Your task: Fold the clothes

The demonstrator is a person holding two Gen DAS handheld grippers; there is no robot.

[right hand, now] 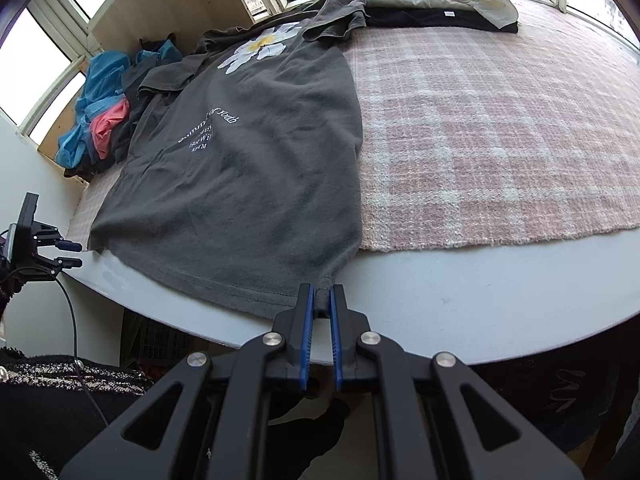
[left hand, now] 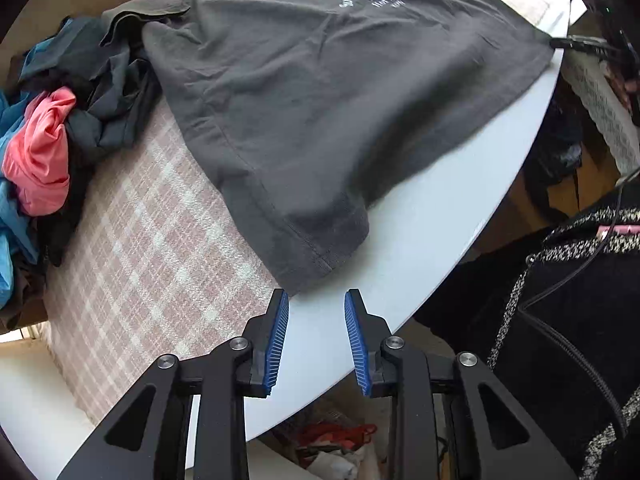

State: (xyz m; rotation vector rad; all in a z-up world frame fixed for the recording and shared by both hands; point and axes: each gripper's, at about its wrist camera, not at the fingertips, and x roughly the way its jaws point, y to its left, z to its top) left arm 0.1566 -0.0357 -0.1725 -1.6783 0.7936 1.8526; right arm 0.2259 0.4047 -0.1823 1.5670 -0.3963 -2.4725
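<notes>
Now, right gripper (right hand: 320, 300): pinching one hem corner of the dark grey T-shirt (right hand: 248, 168), at the near edge of the white table (right hand: 460, 300).
Left gripper (left hand: 316, 308): jaws spread, nothing between them, just beside the other hem corner.
T-shirt: flat, print side up, partly on the pink checked cloth (right hand: 500, 140).
Advice: take the free corner in full depth, then lift both corners evenly, so the hem stays straight.
Far: unfolded clothes pile (right hand: 100, 116); folded stack (right hand: 440, 12).
</notes>
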